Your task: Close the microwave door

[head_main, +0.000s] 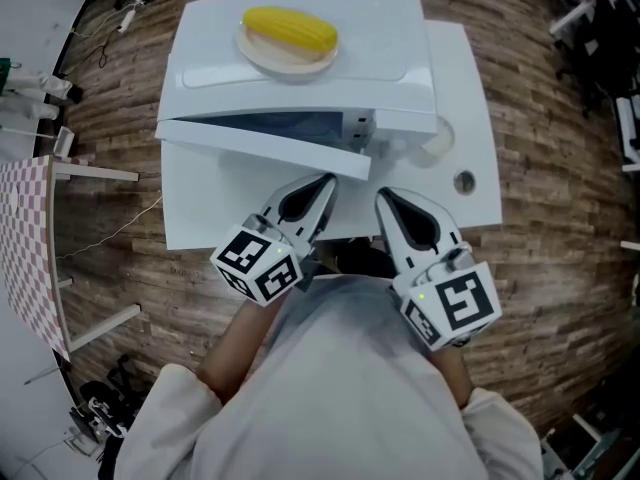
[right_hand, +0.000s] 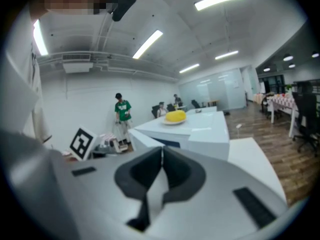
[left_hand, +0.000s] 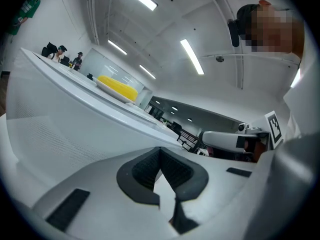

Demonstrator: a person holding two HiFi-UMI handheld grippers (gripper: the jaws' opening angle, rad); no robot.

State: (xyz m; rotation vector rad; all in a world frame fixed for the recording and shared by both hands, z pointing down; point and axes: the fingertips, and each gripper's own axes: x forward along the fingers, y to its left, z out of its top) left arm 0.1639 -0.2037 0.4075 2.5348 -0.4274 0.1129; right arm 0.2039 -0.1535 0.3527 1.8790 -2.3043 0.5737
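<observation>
Left claw point(head_main: 327, 182), right claw point(head_main: 383, 197), one microwave point(head_main: 390, 43).

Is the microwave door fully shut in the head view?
No, the microwave door stands ajar, with a dark opening showing behind it.

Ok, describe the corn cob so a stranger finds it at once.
Start at the white table and find the white microwave standing on it, its door ajar. On its top sits a round pale plate, and the corn cob lies on that plate: the only bright yellow thing among the white.
</observation>
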